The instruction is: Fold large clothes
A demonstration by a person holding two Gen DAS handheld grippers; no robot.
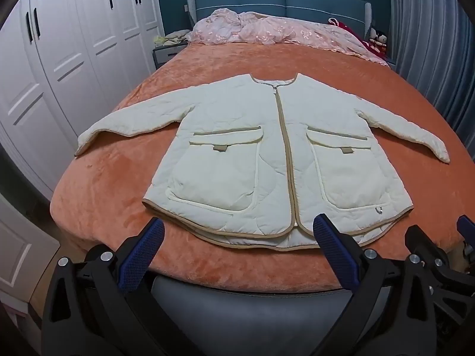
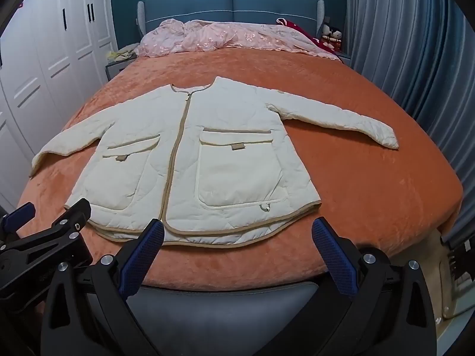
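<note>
A cream quilted jacket (image 1: pixel 267 148) with tan trim lies flat, front up and zipped, on the orange bed cover (image 1: pixel 104 201), both sleeves spread out sideways. It also shows in the right wrist view (image 2: pixel 207 160). My left gripper (image 1: pixel 239 225) is open and empty, hovering just before the hem near the zip. My right gripper (image 2: pixel 237 228) is open and empty, hovering before the hem's right half. The left gripper's body (image 2: pixel 59 231) shows at the left of the right wrist view. The right gripper's body (image 1: pixel 430 252) shows at the right of the left wrist view.
A pink quilt (image 1: pixel 267 29) is bunched by the blue headboard (image 1: pixel 282 0). White wardrobe doors (image 1: pixel 59 59) stand to the left, grey-blue curtains (image 2: pixel 415 44) to the right. A dark padded footboard (image 1: pixel 252 293) lies just below the grippers. Plush toys (image 2: pixel 331 37) sit at the far right.
</note>
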